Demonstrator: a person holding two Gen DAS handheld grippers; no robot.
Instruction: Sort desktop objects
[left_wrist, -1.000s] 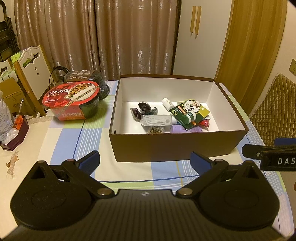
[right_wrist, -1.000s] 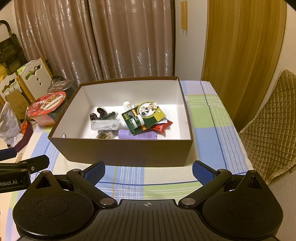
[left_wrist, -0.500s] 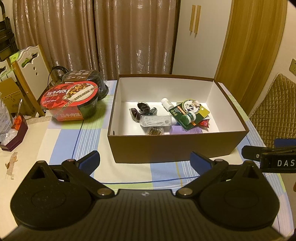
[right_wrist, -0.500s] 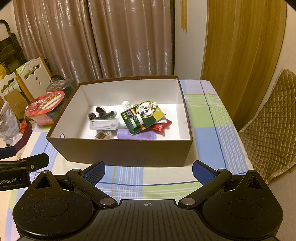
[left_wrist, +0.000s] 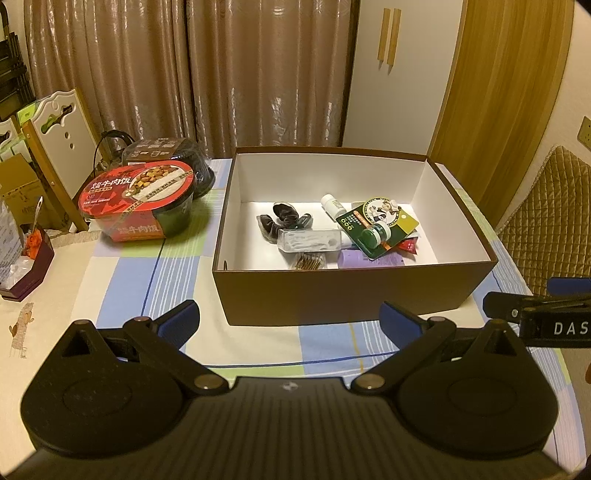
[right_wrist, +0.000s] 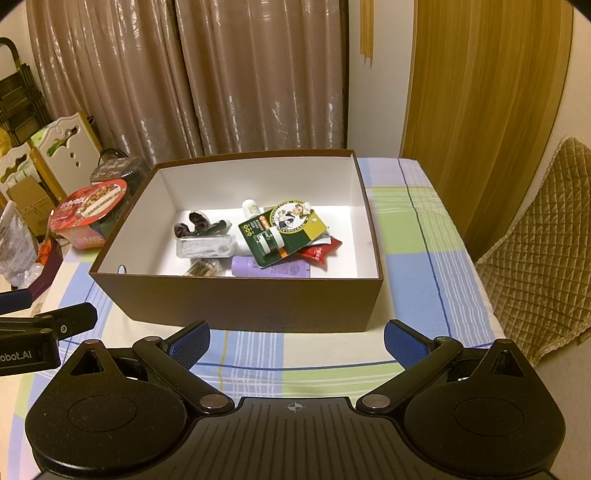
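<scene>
A brown box with a white inside stands on the checked tablecloth. In it lie a green carded bottle, a clear plastic case, a dark scrunchie, a purple tube, a red sachet and a small white bottle. My left gripper hovers open just in front of the box, empty. My right gripper is open and empty too, before the box's near wall.
A red instant rice bowl and a dark lidded bowl sit left of the box. A small maroon tray is at the far left. White chairs stand left, a quilted brown cushion right, curtains behind.
Both views have drifted only slightly; the box and rice bowl sit a touch further left in the frames. Both grippers stay open and empty.
</scene>
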